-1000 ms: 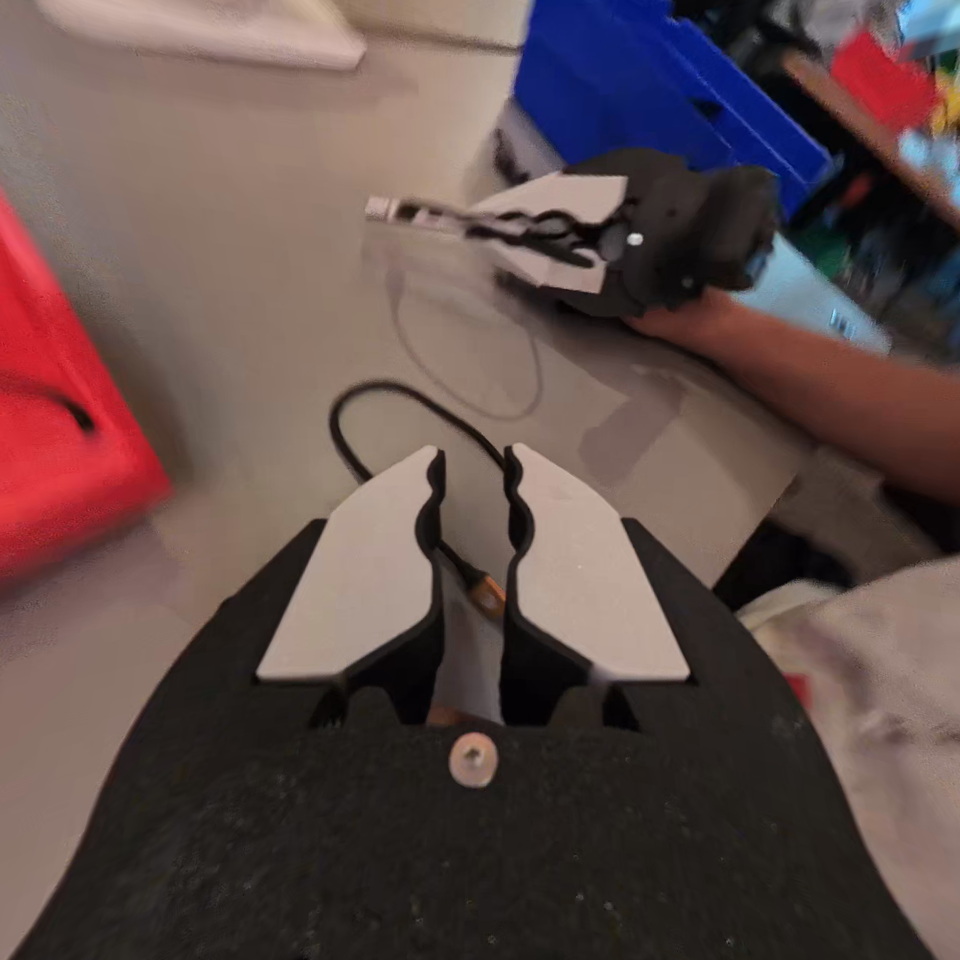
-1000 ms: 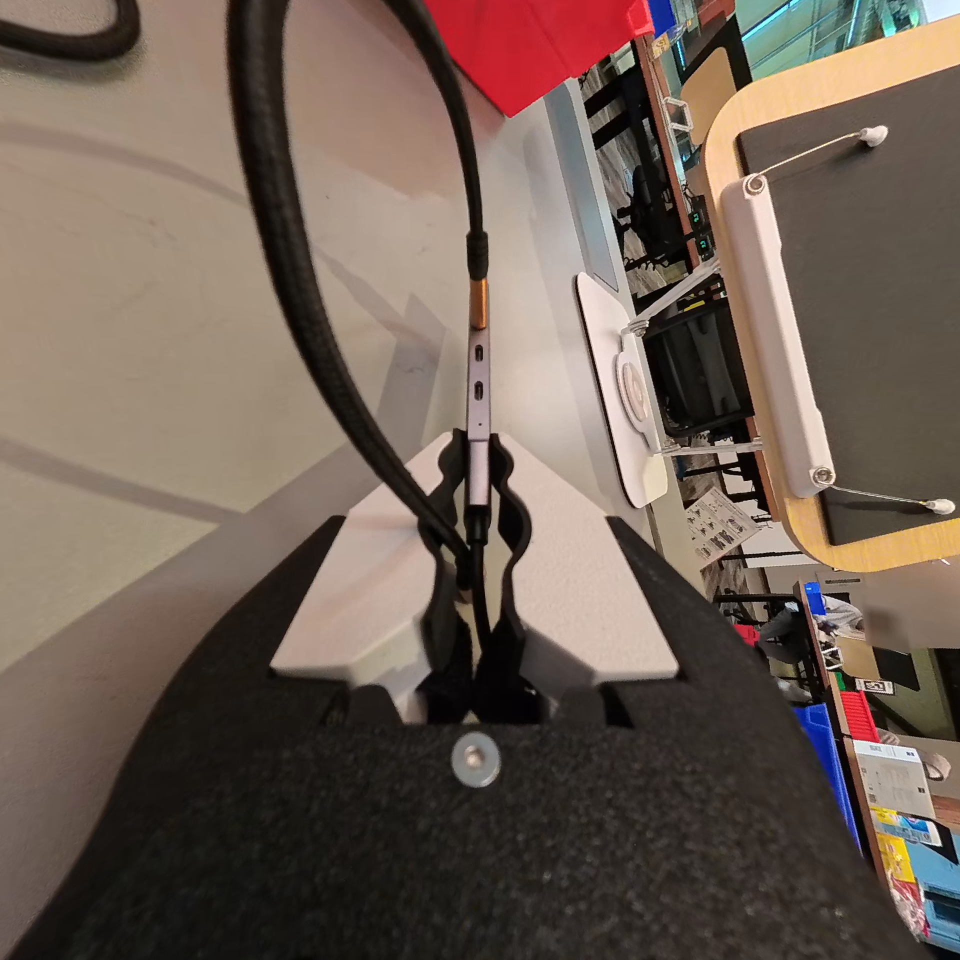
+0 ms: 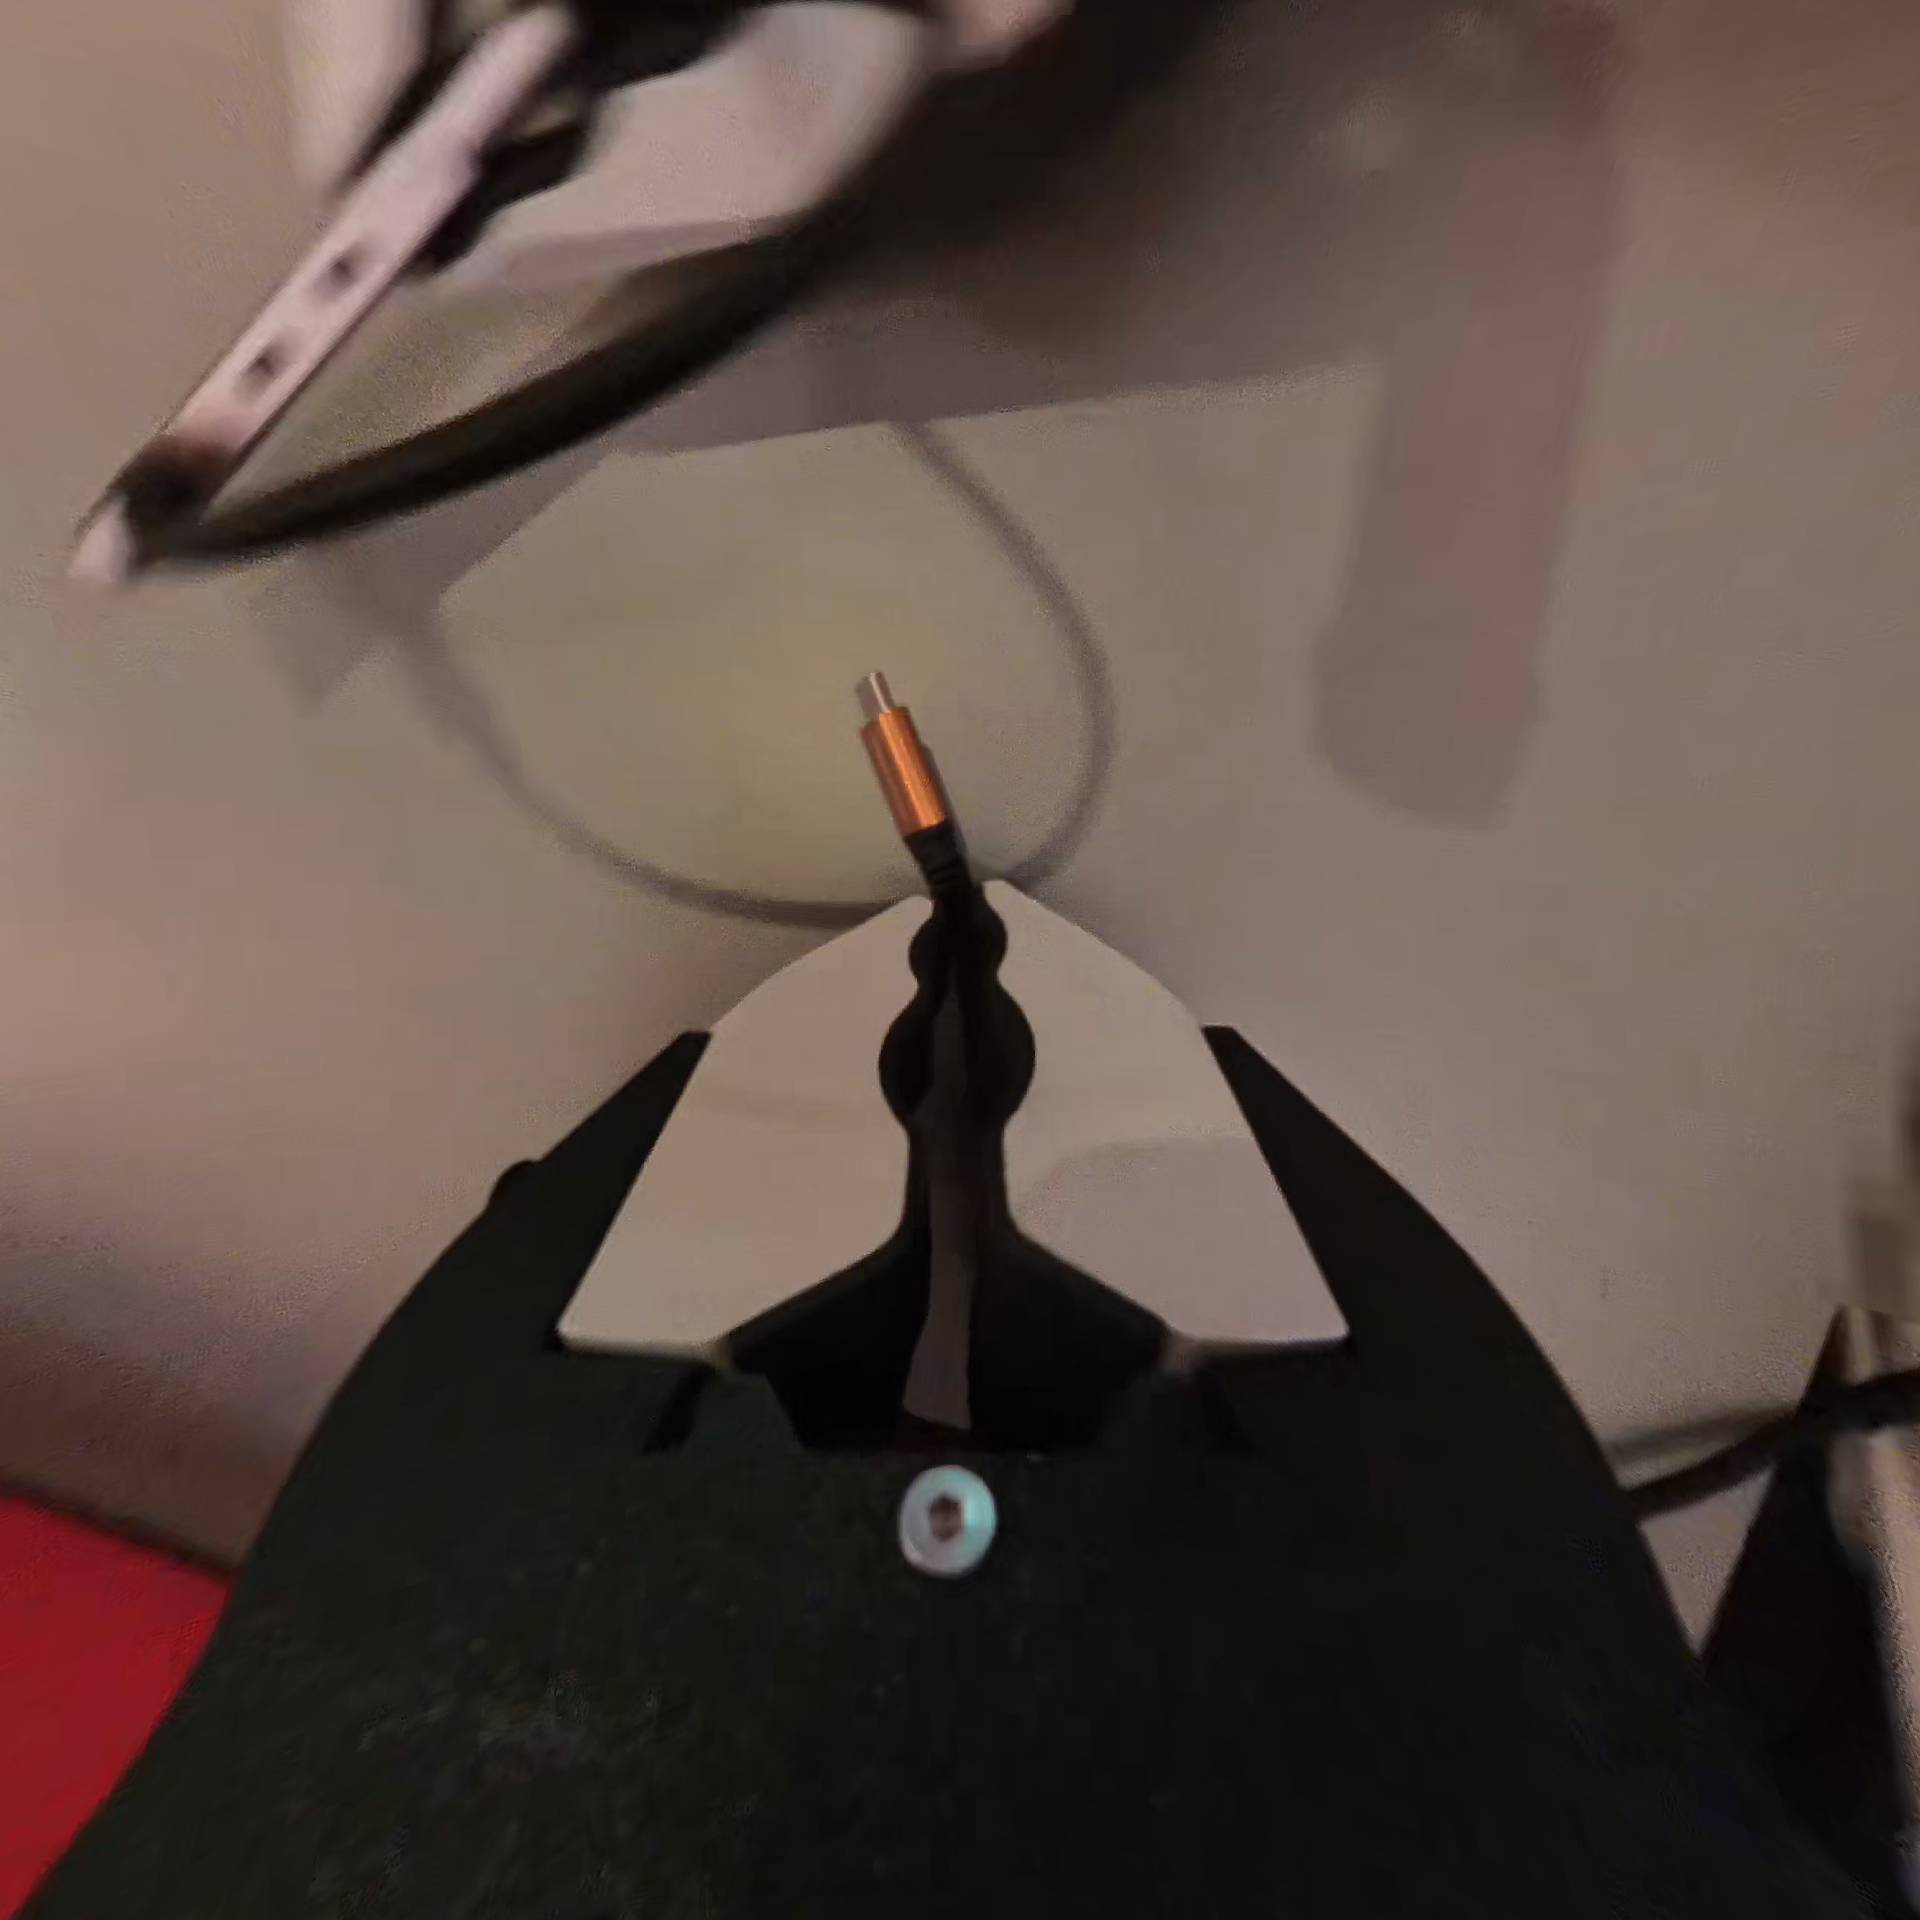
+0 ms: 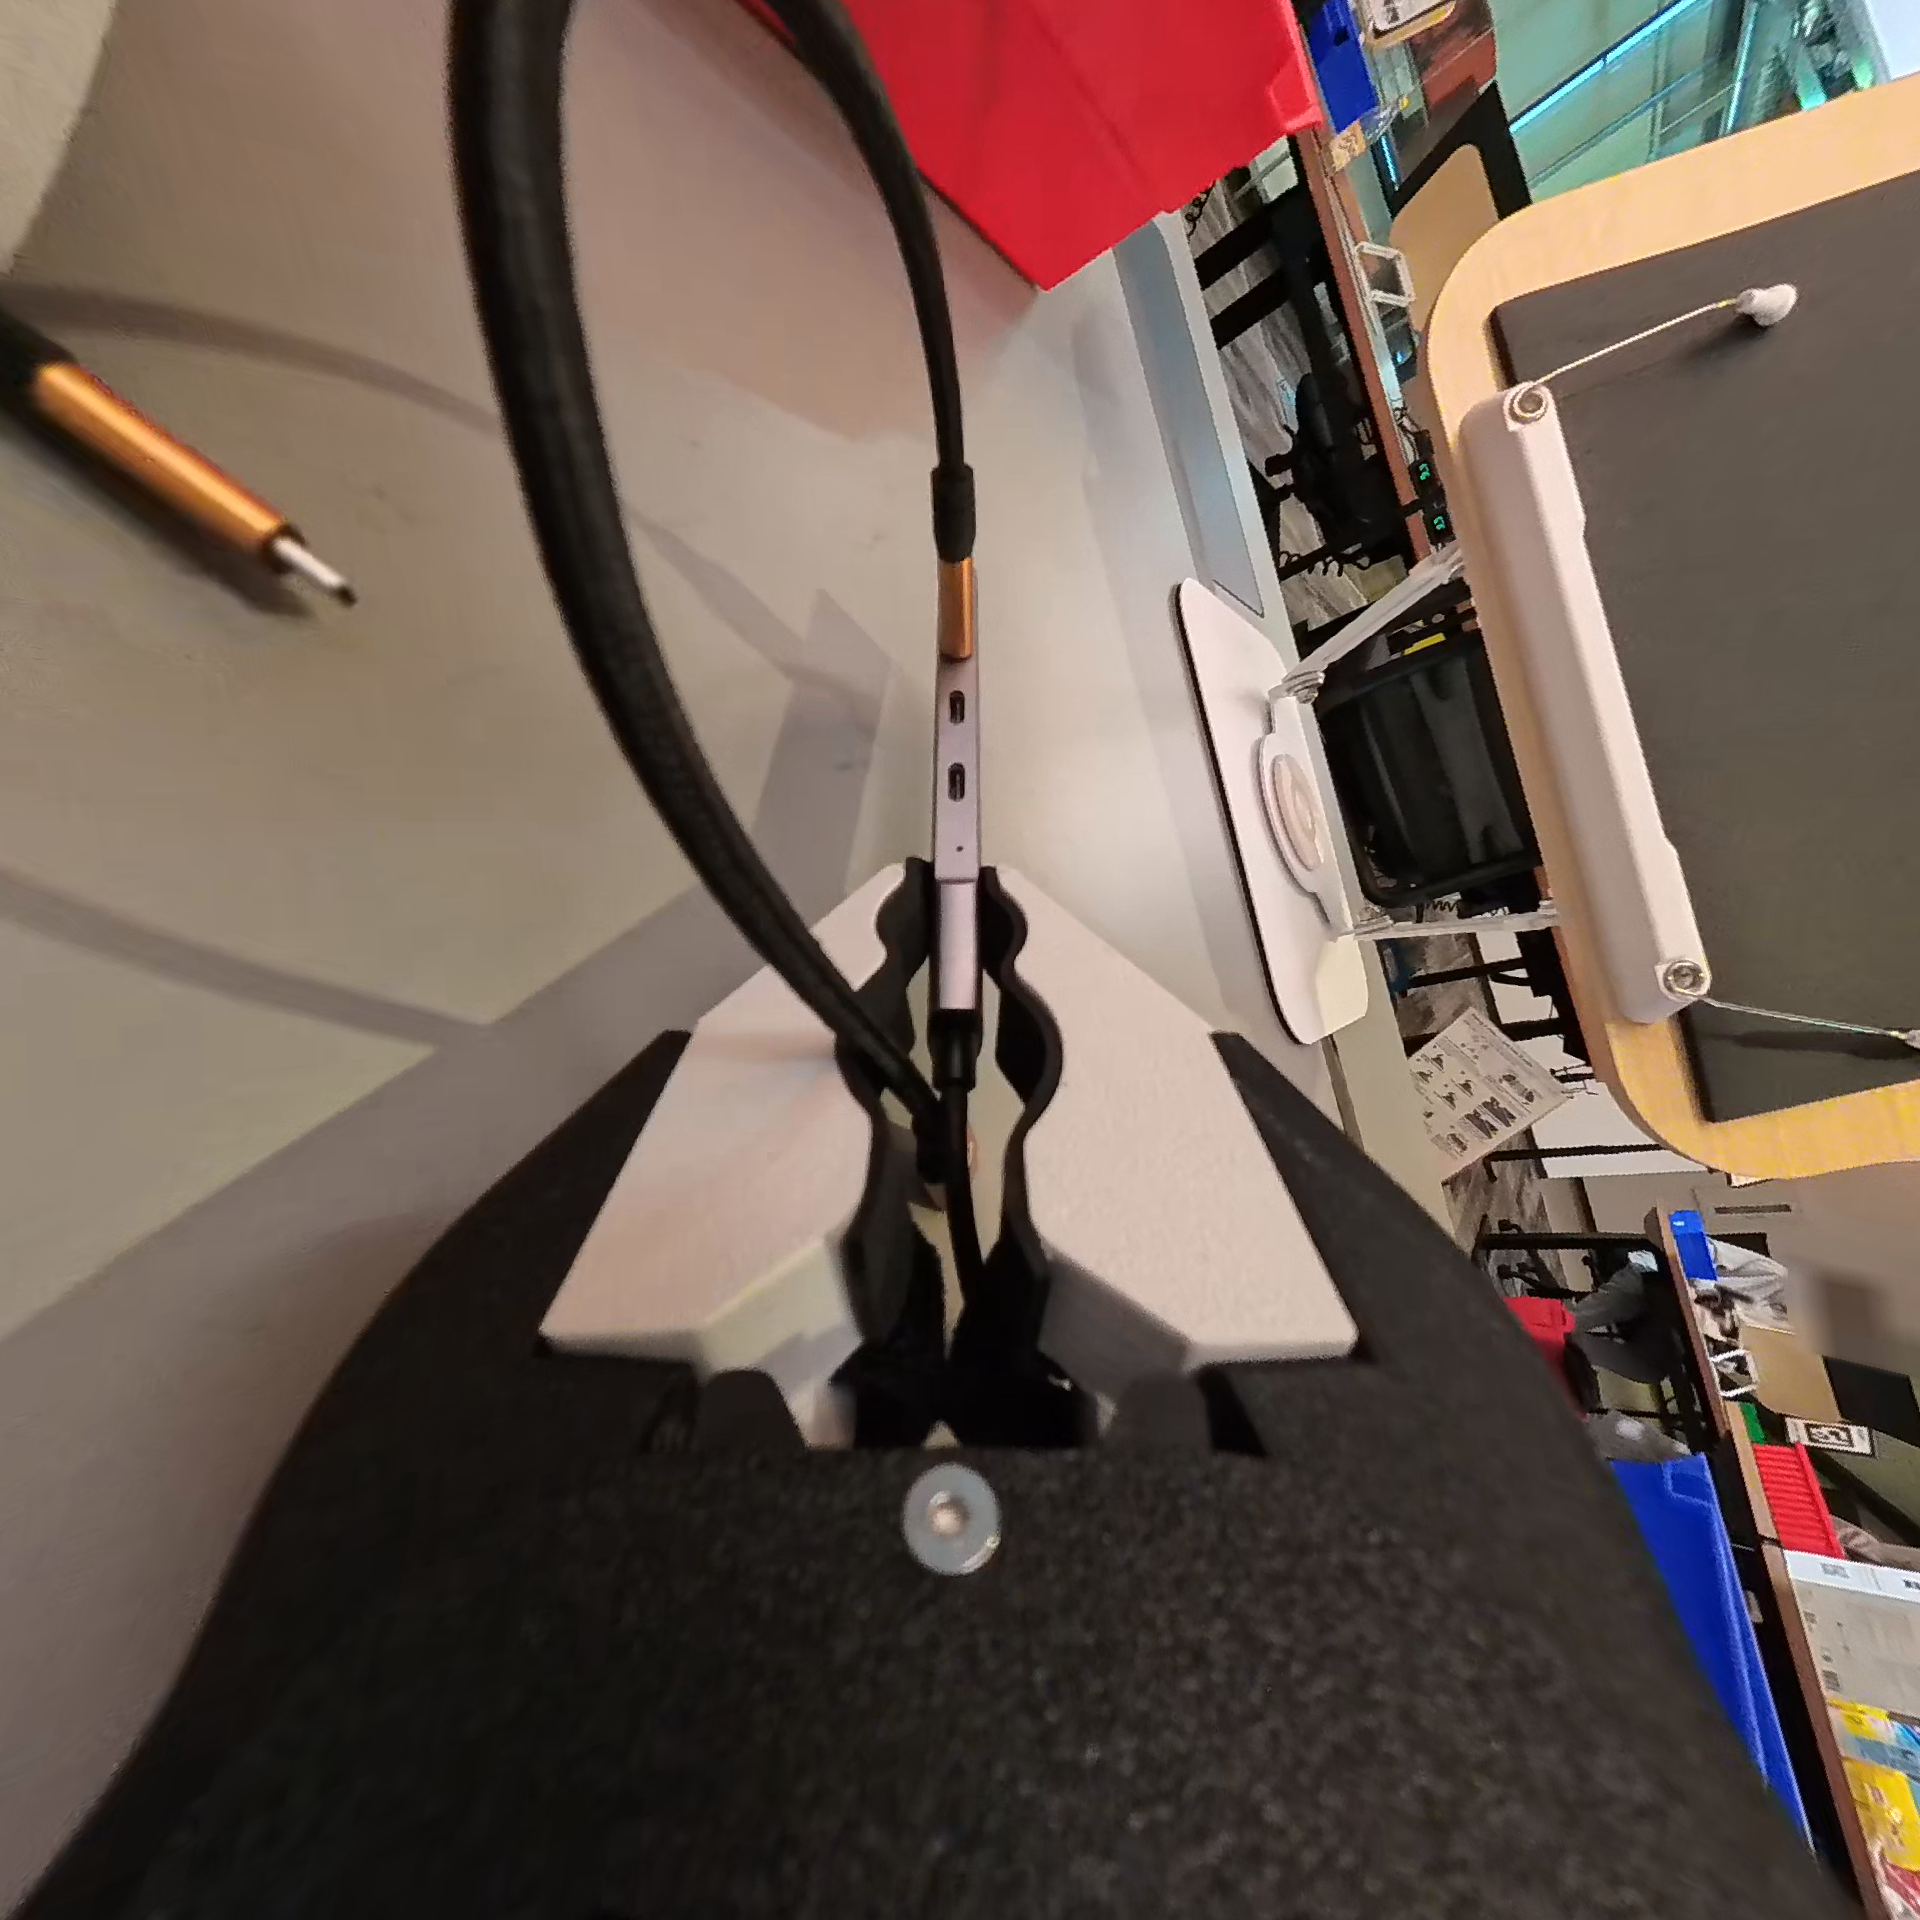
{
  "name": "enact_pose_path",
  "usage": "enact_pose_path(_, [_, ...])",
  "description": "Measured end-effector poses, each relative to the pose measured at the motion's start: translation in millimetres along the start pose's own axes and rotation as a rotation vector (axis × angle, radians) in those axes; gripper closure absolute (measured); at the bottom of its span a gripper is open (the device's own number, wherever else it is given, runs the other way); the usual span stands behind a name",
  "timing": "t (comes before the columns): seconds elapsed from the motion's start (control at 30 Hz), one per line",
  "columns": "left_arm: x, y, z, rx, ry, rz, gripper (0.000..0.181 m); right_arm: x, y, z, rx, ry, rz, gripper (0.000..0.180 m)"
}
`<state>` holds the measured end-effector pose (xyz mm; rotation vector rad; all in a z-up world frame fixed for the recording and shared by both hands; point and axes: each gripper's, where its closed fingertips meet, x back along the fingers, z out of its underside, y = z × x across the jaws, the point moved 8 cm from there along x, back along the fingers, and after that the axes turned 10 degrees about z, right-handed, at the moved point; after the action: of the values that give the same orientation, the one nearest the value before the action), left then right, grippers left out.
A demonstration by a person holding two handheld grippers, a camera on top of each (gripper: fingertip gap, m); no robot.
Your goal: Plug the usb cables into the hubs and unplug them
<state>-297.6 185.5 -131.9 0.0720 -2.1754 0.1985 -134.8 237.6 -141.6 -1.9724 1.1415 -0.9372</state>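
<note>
Orange metal marks the plug (image 3: 902, 767) that stands just past the tips of the left gripper (image 3: 954, 902), in the middle of the left wrist view. The fingers (image 3: 810, 1153) of this gripper are pressed together on the black cable (image 3: 951, 1049) right behind that plug, whose silver tip points up and slightly left, free of any port. At the upper left of the same view, blurred, the grey hub (image 3: 322, 301) slants downward with two small ports showing on its edge; the right gripper (image 3: 665, 125) holding it is smeared across the top. A pale tabletop (image 3: 260, 935) fills the background, and a red bin (image 3: 83, 1704) shows at the lower left corner.

In the right wrist view, the orange plug (image 4: 156, 457) enters from the upper left, its tip aimed right and down, well apart from the hub. A thick braided black cable (image 4: 551, 520) loops from the top of the frame down between the fingers. At centre, the right gripper (image 4: 954, 883) has its fingers (image 4: 1122, 1143) closed on the near end of the slim grey hub (image 4: 956, 779), which stands upright in the picture. A second orange plug (image 4: 956, 608) sits in the hub's far end. A red bin (image 4: 1039, 114) lies at the top.
</note>
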Motion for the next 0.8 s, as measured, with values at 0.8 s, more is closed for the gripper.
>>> enact_pose_path(0.8, [2.1, -29.4, 23.3, 0.146, -0.175, -0.158, 0.177, -1.9, 1.0, 2.3, 0.009, 0.02, -0.002, 0.172])
